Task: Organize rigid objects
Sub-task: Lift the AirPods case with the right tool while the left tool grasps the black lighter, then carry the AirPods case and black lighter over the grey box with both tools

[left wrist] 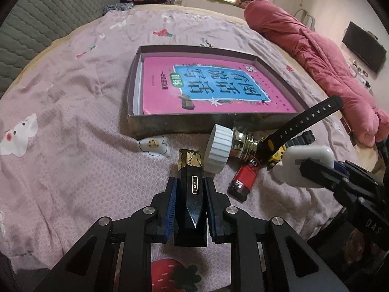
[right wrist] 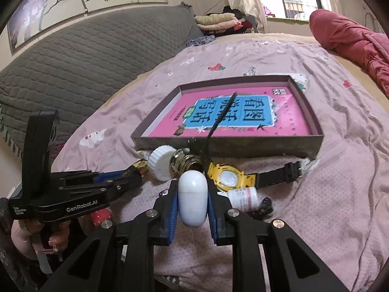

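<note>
We had the left claw [left wrist: 189,189] clamped on the black ink stick [left wrist: 190,194] and the right claw [right wrist: 192,202] on the white case [right wrist: 192,198], both just short of the box [left wrist: 170,126]; that smooth rounded case could have squirted out.

We saw the right gripper [right wrist: 192,203] closed on a white capsule-shaped case [right wrist: 192,198], both blue pads against its sides. Just beyond it lay a light bulb [right wrist: 170,161] and a yellow watch [right wrist: 229,178] on the pink bed sheet [right wrist: 328,194], with a small white bottle [right wrist: 243,196] beside the watch. Behind these stood a shallow box [right wrist: 231,143] holding a pink book [right wrist: 287,124]. The left gripper [right wrist: 136,170] held a black-and-gold object, at far left.
</note>
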A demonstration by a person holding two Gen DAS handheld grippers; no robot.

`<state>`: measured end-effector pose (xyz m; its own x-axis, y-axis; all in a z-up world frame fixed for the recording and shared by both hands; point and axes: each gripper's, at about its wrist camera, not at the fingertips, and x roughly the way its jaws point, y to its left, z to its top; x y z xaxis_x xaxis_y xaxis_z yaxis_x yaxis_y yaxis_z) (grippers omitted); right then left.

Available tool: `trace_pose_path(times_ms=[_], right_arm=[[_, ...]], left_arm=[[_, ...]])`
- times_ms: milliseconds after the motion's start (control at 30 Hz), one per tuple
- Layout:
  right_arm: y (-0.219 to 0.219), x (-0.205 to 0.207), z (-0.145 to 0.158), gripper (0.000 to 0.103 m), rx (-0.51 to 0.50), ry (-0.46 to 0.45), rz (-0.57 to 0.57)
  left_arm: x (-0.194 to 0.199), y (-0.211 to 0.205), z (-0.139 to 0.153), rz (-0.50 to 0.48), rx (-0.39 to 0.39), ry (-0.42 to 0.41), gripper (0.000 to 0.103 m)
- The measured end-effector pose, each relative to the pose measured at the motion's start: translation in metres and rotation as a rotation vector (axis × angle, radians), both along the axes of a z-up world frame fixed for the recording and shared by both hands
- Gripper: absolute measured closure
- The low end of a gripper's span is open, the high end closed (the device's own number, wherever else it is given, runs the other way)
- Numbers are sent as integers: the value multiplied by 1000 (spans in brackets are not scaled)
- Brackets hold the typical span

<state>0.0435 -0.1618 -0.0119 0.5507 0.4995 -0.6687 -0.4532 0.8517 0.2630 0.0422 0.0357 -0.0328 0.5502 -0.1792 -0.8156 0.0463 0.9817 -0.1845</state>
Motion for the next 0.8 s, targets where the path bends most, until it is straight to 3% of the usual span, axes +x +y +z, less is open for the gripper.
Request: trace_pose_path(times_ms=[800], right_arm=[[-50, 7, 29, 81, 14, -114, -185]], left_arm=[[-13, -3, 24, 25, 20, -88, 81]])
